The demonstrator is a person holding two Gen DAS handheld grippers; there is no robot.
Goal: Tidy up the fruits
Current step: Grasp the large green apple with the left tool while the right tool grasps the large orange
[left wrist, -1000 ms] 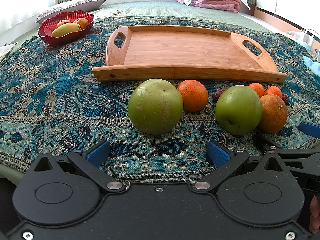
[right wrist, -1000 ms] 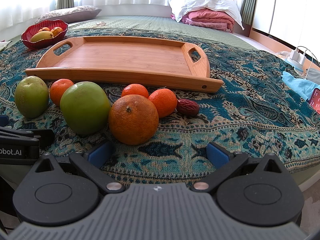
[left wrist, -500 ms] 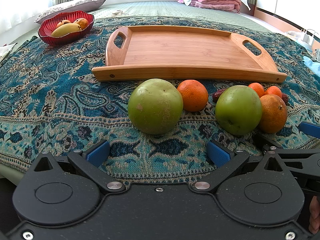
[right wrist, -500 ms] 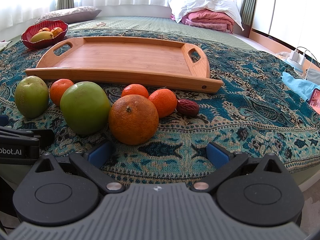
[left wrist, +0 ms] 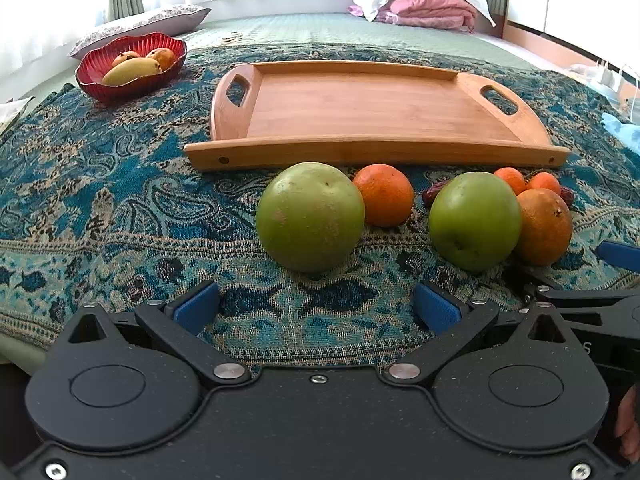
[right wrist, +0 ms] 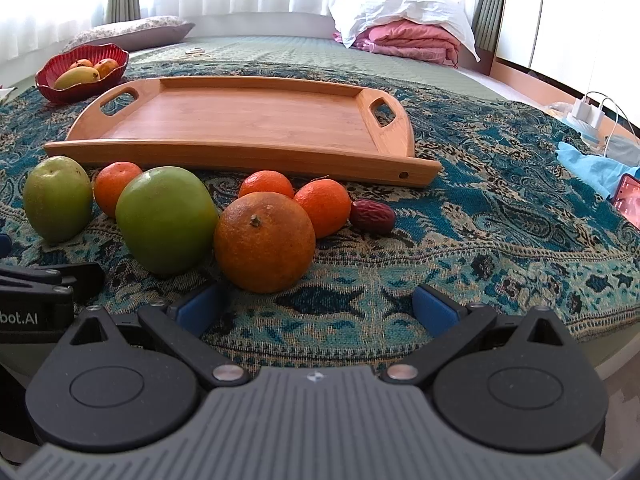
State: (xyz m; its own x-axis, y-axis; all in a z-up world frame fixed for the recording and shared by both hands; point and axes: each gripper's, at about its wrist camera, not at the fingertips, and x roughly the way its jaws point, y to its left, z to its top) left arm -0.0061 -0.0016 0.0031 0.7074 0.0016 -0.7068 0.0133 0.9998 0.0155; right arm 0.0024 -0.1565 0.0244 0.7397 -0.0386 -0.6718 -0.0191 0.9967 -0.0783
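Loose fruit lies on the patterned cloth in front of an empty wooden tray (left wrist: 372, 108) (right wrist: 248, 120). A dull green fruit (left wrist: 310, 216) (right wrist: 57, 198) sits straight ahead of my left gripper (left wrist: 316, 308), which is open and empty. Behind it is a tangerine (left wrist: 383, 194) (right wrist: 116, 187). A brighter green fruit (left wrist: 474, 220) (right wrist: 166, 218) and a large orange (left wrist: 544, 226) (right wrist: 264, 242) lie ahead of my right gripper (right wrist: 316, 308), open and empty. Two small tangerines (right wrist: 323, 206) and a dried date (right wrist: 372, 216) lie behind the orange.
A red bowl (left wrist: 132, 80) (right wrist: 60, 92) with a mango and other fruit stands at the far left. A phone (right wrist: 628, 202), light-blue cloth (right wrist: 592, 164) and chargers lie at the right. Pillows and bedding are at the back.
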